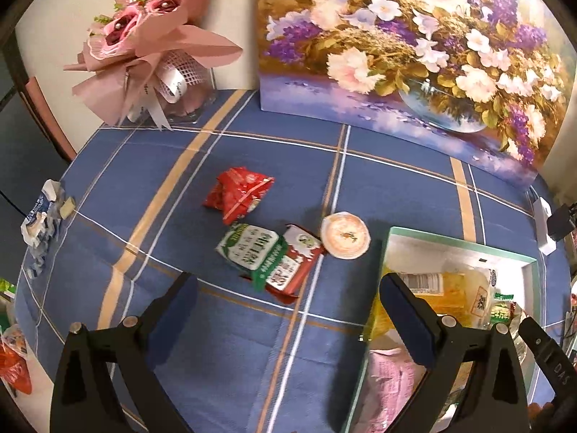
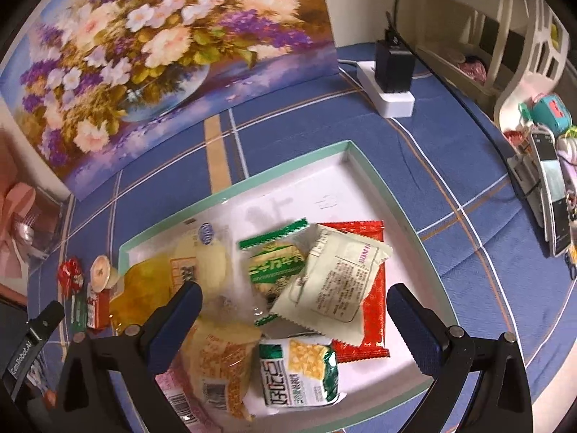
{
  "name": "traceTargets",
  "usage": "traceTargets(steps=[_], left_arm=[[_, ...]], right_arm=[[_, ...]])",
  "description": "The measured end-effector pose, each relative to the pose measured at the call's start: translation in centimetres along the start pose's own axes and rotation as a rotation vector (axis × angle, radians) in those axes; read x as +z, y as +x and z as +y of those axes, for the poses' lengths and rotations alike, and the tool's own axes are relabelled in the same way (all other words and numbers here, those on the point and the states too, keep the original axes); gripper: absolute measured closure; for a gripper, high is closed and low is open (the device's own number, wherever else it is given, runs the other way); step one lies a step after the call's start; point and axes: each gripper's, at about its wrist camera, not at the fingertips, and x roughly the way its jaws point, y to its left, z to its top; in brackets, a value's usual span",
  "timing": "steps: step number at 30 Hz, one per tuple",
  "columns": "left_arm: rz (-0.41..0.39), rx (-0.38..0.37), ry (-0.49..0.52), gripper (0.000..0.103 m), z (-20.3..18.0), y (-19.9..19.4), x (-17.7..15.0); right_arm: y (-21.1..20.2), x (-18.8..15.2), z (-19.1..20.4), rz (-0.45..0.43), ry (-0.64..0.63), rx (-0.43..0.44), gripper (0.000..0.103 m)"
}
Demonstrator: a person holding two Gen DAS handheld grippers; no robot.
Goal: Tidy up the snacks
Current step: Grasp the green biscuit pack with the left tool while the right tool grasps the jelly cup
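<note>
In the left wrist view my left gripper [image 1: 288, 299] stands open above the blue checked tablecloth, with nothing between its fingers. Ahead of it lie a crumpled red packet [image 1: 238, 195], a green-and-white packet [image 1: 250, 250] resting on a red packet [image 1: 297, 276], and a round jelly cup [image 1: 345, 235]. The mint-rimmed white box [image 2: 360, 151] holds several snacks. Among them are a green packet [image 2: 276, 263], a cream packet [image 2: 339, 278] on a flat red one [image 2: 373, 324], a corn-print packet [image 2: 299, 371] and yellow bags [image 2: 220, 361]. My right gripper [image 2: 294, 299] hangs open over them and holds nothing.
A flower painting [image 1: 414, 54] leans against the wall at the back, and a pink bouquet [image 1: 144, 47] stands at the back left. A power strip with a black adapter [image 2: 391, 68], a phone [image 2: 551, 195] and a white rack [image 2: 505, 36] lie right of the box. A crumpled wrapper [image 1: 39, 216] sits at the table's left edge.
</note>
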Motion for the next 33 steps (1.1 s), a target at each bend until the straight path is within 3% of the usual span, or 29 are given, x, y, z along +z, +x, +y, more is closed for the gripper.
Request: traceTargets(steps=[10, 20, 26, 33], left_arm=[[-0.027, 0.060, -0.065, 0.003, 5.8, -0.2, 1.4], [0.011, 0.121, -0.249, 0.003, 14.6, 1.7, 1.5], [0.049, 0.105, -0.291, 0.003, 16.3, 3.6, 1.6], [0.082, -0.011, -0.279, 0.003, 14.5, 6.0, 2.5]], right_arm=[[-1.6, -0.7, 4.2, -0.039, -0.100, 0.013, 0.000], [-1.5, -2.2, 12.6, -0.037, -0.238, 0.154, 0.000], [-0.4, -3.7, 16.7, -0.010, -0.320, 0.185, 0.000], [1.7, -3.7, 19.4, 0.012, -0.362, 0.206, 0.000]])
